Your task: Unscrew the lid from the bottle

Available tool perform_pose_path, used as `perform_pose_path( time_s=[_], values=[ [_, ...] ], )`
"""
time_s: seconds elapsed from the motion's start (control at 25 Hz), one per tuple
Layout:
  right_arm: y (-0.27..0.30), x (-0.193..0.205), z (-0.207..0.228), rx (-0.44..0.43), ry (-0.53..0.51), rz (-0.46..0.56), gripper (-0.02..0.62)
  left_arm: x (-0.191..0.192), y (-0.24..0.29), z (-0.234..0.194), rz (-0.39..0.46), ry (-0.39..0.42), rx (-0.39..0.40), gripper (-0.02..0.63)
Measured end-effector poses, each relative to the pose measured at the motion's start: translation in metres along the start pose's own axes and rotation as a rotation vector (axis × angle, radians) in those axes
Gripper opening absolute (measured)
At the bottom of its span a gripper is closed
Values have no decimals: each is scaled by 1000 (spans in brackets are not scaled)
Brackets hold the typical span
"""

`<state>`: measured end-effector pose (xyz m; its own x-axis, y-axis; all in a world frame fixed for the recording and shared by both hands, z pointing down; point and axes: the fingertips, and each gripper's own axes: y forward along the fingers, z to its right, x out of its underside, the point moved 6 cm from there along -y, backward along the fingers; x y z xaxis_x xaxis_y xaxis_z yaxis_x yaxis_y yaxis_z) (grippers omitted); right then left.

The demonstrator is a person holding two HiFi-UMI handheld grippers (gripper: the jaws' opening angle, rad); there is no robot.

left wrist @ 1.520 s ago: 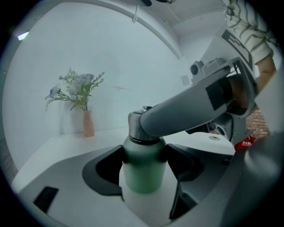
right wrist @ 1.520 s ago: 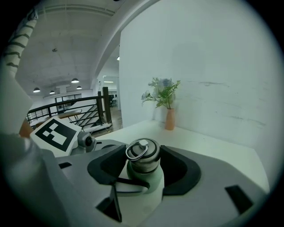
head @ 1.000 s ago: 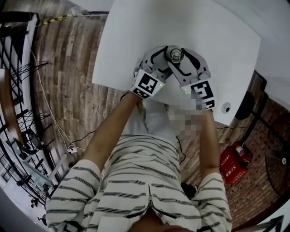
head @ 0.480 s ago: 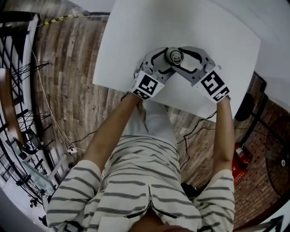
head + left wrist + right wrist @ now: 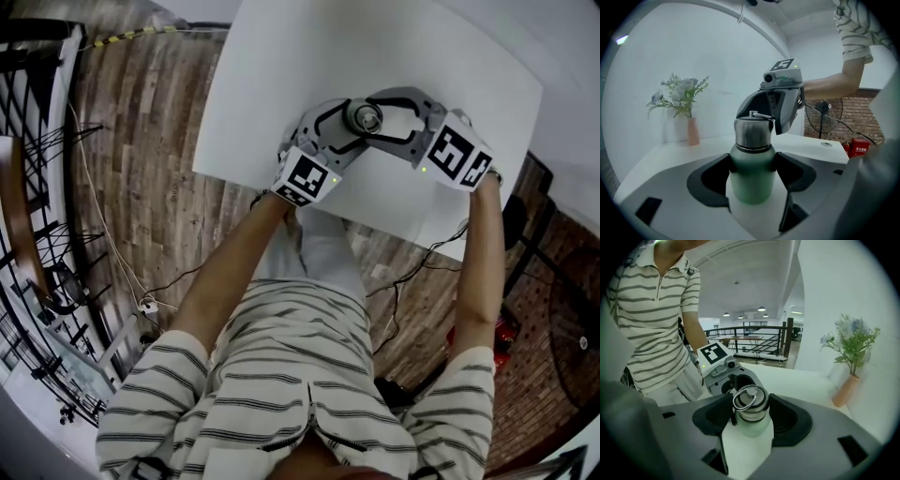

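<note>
1. Head view: shows a round brushed-steel screw lid (image 5: 364, 116), wire ring on top, over the flat white counter (image 5: 281, 66), not far from its near edge. Finds it met from two sides, by the left claw (image 5: 345, 129) from the lower left and by the right claw (image 5: 379, 118) from the right. Puts both at the same spot, neither nearer than the other.

2. Left gripper view: looks almost level at a pale green metal bottle (image 5: 752, 180), upright on the counter, long axis vertical. Has the left claw clamped on the green body just below the shoulder, pressed in on either side. Leaves the steel lid clear above that grip, with the right claw reaching onto it from behind.

3. Right gripper view: looks down at a slant onto the lid's top and ring. Has the right claw closed on the lid, bearing on its two opposite sides, spread only as wide as the lid itself.

4. Judgement: hinges on that upright axis. Calls for a twist of the right claw centred on it, with the body held fast below. Risks tilting the bottle in the lower grip if turned off-centre. Cannot tell how far the thread has loosened.
</note>
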<state>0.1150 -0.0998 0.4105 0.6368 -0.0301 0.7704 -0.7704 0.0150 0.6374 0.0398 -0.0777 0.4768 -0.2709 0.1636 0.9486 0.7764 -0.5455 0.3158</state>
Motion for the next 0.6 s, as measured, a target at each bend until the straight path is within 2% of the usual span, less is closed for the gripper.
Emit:
perform_pose_path(
  time_s=[0.12, 0.24, 0.36, 0.44, 0.48, 0.6],
  values=[
    [1, -2, 1, -33, -35, -33, 255, 1, 1, 0, 0, -2, -1, 314],
    [0, -4, -1, -19, -53, -57, 256, 0, 1, 1, -1, 0, -2, 314],
    [-2, -9, -2, 39, -23, -58, 264, -3, 0, 1, -1, 1, -4, 314],
    [-2, -13, -4, 83, -2, -43, 330, -3, -1, 0, 1, 2, -5, 314],
    [-2, -16, -6, 106, 4, -27, 340, -3, -1, 0, 1, 2, -5, 314],
    [0, -20, -15, 234, 35, 50, 349, -2, -1, 0, 1, -1, -6, 314]
  ],
)
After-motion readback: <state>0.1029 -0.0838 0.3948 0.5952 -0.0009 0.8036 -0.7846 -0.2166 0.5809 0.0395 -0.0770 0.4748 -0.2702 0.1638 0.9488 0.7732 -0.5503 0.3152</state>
